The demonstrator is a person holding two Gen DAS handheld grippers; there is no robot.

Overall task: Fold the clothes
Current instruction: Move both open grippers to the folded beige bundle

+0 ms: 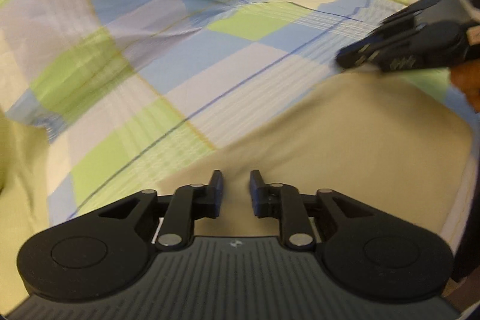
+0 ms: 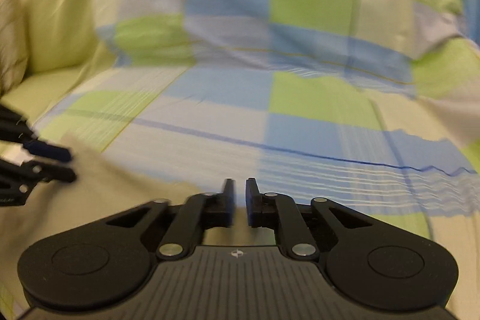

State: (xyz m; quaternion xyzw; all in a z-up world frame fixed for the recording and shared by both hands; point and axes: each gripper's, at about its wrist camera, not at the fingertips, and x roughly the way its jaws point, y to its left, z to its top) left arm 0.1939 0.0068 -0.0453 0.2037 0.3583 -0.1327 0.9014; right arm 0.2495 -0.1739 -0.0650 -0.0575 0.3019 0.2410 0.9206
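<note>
Left wrist view: my left gripper (image 1: 236, 185) has jaws apart with nothing between, over a beige garment (image 1: 345, 134) lying on the checked sheet (image 1: 186, 29). Right wrist view: right gripper (image 2: 239, 194) jaws narrowly apart, at the garment's edge.

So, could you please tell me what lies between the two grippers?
Only plain beige fabric: in the left wrist view it spans from the left gripper to the right gripper, bordered by the checked sheet.
</note>
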